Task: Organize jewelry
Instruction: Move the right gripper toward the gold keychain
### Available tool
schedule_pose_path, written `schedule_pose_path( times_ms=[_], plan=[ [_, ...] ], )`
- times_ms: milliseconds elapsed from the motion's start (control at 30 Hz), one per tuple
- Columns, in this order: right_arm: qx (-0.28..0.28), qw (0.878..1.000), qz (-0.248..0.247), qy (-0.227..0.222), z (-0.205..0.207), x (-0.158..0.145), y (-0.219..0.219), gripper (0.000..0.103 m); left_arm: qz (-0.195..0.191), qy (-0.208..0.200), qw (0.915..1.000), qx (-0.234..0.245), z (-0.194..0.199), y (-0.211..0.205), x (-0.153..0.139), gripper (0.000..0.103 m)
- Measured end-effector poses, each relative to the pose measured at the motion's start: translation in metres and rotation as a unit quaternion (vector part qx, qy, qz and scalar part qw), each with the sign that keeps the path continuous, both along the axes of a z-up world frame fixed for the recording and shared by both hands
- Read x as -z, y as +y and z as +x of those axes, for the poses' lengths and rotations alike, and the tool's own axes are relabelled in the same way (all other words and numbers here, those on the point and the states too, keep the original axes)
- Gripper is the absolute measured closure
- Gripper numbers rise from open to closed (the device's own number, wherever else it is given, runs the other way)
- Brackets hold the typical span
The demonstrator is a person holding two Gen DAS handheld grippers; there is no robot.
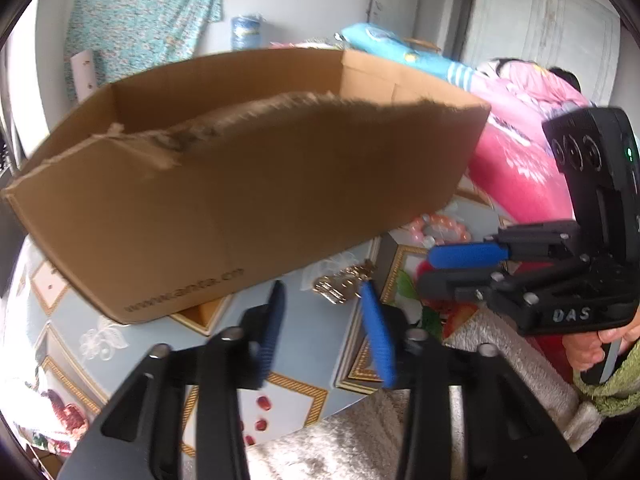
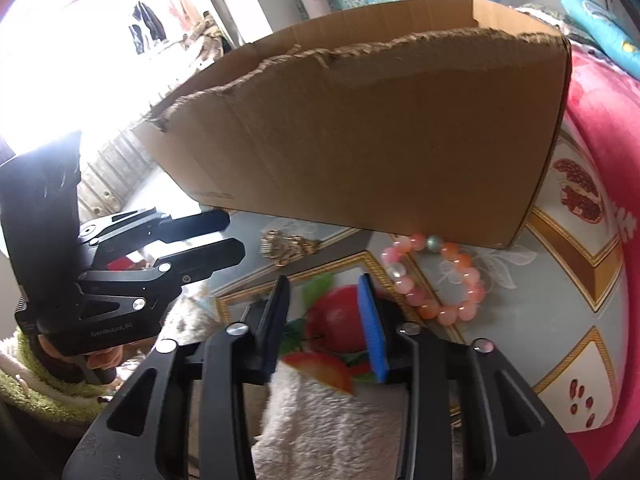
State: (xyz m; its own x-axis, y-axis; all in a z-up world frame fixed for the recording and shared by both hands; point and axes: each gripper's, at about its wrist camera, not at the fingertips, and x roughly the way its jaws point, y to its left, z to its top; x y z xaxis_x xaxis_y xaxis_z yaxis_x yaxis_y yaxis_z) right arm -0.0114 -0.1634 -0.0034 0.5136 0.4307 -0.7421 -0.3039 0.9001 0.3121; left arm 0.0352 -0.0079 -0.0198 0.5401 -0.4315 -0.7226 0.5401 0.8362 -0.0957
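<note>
Hovering, left gripper (image 1: 324, 332): jaws partly open with nothing between them, poised above the patterned tablecloth (image 1: 304, 404).
Right gripper (image 2: 326, 320): also partly open and empty, over the printed apple (image 2: 340, 320).
Gold jewelry (image 1: 344, 282): a tangled pile just beyond the left gripper's tips, near the box's lower edge.
Bead bracelet (image 2: 436, 280): pink and orange loop lying flat, ahead and right of the right gripper, its far side touching or tucked under the box.
Cardboard box (image 2: 380, 140): open-topped, torn front rim, standing behind both pieces.
Doing it well: I judge the gold pile needs a low approach with the pads straddling the heap, so loose chain isn't dragged; lift clear of the torn rim before releasing inside.
</note>
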Motion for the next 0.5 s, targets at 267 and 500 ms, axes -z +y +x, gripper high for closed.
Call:
schedule_pose_path(
  times_ms=[267,500],
  plan=[
    [0.013,1.000,0.024,0.005,0.004,0.003,-0.013,0.079,0.000,0.028,0.9996,-0.004,0.016,-0.011,0.011,0.089],
    [0.010,0.999,0.036,0.006,0.006,0.007,-0.024,0.080,0.005,0.033,0.9994,-0.002,0.018,-0.016,0.014,0.089]
  ],
)
